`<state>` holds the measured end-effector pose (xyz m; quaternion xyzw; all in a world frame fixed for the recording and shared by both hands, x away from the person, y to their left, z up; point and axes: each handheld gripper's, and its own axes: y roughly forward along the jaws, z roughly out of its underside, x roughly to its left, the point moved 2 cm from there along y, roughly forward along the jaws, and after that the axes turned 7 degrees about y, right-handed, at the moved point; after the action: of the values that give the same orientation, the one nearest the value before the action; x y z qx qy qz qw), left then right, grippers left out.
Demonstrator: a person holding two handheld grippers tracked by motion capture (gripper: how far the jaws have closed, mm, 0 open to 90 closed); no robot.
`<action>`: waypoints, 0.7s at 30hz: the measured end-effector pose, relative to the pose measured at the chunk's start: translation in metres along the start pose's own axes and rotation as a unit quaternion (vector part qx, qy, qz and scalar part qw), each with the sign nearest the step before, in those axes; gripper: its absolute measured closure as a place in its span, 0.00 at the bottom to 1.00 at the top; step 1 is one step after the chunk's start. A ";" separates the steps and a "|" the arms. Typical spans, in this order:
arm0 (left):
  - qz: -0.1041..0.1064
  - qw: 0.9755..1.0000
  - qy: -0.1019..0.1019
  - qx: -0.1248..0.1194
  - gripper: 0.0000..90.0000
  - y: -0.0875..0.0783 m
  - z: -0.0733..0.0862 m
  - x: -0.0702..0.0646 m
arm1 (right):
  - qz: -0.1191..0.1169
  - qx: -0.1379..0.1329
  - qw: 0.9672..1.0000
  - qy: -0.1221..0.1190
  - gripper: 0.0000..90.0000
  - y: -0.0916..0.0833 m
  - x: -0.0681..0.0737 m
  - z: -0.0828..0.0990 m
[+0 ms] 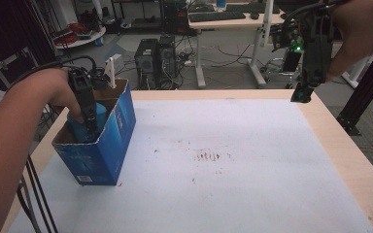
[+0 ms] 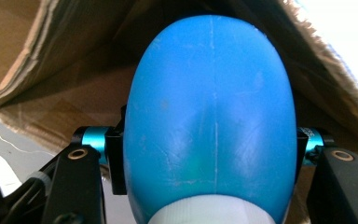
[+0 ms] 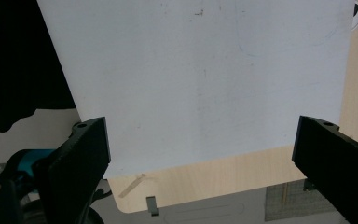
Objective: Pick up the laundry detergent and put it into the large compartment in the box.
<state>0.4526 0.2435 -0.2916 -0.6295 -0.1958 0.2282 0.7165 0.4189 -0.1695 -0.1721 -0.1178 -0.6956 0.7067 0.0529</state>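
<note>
A blue bottle (image 1: 79,129) with a white cap stands inside an open blue cardboard box (image 1: 112,145) at the left of the table. My left gripper (image 1: 89,127) reaches down into the box and is shut on it. In the left gripper view the bottle (image 2: 209,107) sits between the two pads, with the box's brown inner walls (image 2: 51,56) around it. My right gripper (image 1: 302,95) hangs high over the table's far right corner, pointing down. In the right gripper view, the right gripper (image 3: 200,154) stands open with nothing between its jaws.
A white sheet (image 1: 223,160) covers most of the wooden table (image 1: 340,145), with some dark smudges near its middle. Beyond the far edge stand computer towers (image 1: 155,58), a desk with a keyboard (image 1: 218,17) and loose cables on the floor.
</note>
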 end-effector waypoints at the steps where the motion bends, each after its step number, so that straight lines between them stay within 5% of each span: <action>1: -0.001 1.000 0.013 -0.002 0.43 0.003 0.000 0.000 | -0.001 -0.004 1.000 -0.002 0.03 0.000 0.000 -0.001; 8: -0.005 0.999 0.049 -0.009 0.43 0.010 0.000 -0.003 | -0.003 -0.004 1.000 -0.003 0.03 0.002 0.000 -0.001; 21: -0.007 0.998 0.057 -0.016 0.43 0.020 0.001 -0.002 | -0.004 0.000 1.000 -0.004 0.03 0.004 0.001 -0.004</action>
<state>0.4485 0.2451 -0.3110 -0.6515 -0.1626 0.1840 0.7179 0.4191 -0.1659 -0.1758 -0.1122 -0.6963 0.7070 0.0525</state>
